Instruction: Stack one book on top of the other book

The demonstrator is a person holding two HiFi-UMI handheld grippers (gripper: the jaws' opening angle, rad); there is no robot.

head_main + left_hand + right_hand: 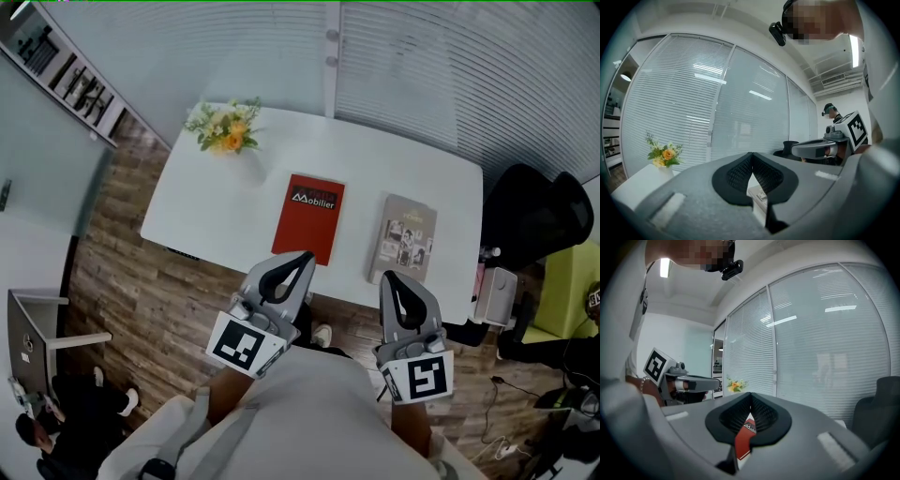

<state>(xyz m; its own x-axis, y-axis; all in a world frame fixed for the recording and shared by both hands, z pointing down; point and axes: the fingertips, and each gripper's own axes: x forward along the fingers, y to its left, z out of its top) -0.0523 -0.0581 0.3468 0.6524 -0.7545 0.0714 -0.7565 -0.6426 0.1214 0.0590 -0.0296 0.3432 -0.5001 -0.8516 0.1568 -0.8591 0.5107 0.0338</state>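
A white surface (pixel 211 225) fills the middle of the head view, with a black chair (pixel 536 214) off its right end. Two books lie flat on it, apart from each other: a red book (pixel 309 217) near the middle and a grey book (pixel 407 237) to its right, both close to the near edge.

The left claw (pixel 302 255) hangs over the near edge, its tip at the red book's near right corner as the head view shows it. How high above the book it is cannot be told. Its jaws are pressed together with nothing between them. The left gripper view shows the closed tips (pixel 751 157), and the grey book (pixel 757 195) appears in the gap below them, well ahead.

The right claw (pixel 389 276) is just short of the grey book's near edge, also pressed together and empty. In the right gripper view its tips (pixel 751 396) meet above the red book (pixel 743 439), which lies farther off on the surface.

Flowers (pixel 225 127) stand at the far left corner.
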